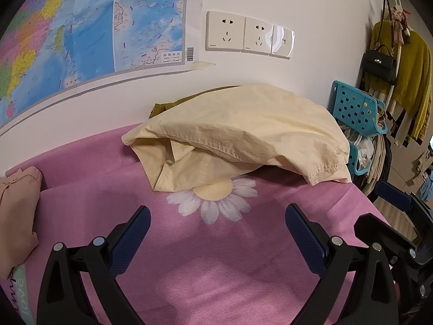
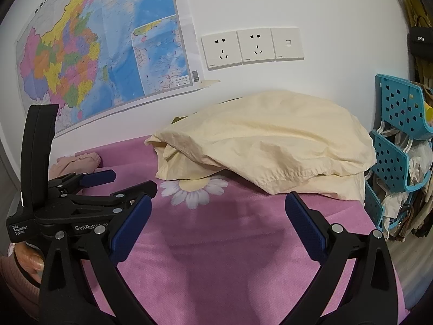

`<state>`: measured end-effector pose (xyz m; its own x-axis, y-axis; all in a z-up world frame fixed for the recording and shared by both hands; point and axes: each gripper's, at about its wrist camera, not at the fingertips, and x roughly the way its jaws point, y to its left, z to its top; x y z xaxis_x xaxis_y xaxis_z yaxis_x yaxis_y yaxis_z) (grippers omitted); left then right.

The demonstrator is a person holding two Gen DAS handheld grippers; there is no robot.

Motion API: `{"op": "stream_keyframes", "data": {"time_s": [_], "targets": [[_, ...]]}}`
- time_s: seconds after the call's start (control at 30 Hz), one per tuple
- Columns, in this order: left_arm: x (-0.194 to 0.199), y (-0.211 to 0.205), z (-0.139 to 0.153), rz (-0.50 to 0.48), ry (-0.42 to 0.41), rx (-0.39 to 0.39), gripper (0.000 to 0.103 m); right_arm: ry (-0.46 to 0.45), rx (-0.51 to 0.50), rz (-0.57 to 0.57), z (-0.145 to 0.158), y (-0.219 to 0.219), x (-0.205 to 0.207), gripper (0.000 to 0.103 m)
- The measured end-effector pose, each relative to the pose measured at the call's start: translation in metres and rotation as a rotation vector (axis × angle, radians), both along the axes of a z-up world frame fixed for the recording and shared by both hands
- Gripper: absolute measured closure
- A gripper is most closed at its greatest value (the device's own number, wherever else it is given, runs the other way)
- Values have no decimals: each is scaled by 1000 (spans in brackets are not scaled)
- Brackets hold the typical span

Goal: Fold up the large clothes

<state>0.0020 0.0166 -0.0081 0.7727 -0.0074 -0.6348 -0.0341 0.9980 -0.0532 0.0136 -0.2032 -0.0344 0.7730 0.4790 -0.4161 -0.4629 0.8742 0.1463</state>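
Note:
A pale yellow garment (image 1: 243,138) lies crumpled in a heap at the far side of the pink cloth-covered table (image 1: 216,257), against the wall; it also shows in the right wrist view (image 2: 270,146). My left gripper (image 1: 217,219) is open and empty, above the pink cloth short of the heap. My right gripper (image 2: 217,208) is open and empty, also short of the heap. The left gripper also shows in the right wrist view (image 2: 108,178) at the left, and the right gripper shows at the right edge of the left wrist view (image 1: 392,197).
A pink folded garment (image 1: 16,211) lies at the table's left. An olive cloth (image 1: 173,103) peeks out behind the heap. A teal perforated rack (image 2: 397,146) stands right of the table. Wall sockets (image 1: 249,33) and a map (image 1: 81,32) are behind. Clothes hang at far right (image 1: 406,81).

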Motion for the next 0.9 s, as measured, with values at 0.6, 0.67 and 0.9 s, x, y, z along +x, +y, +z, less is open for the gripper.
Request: {"op": "stream_keyframes", "data": {"time_s": [0.6, 0.67, 0.9], "targets": [[2, 6, 0, 11, 7, -6, 7, -3, -5, 8, 0, 4, 3, 6], [2, 6, 0, 13, 8, -7, 7, -4, -7, 9, -1, 5, 3, 6], [3, 8, 0, 18, 11, -10, 7, -11, -23, 11, -1, 7, 6, 6]]}}
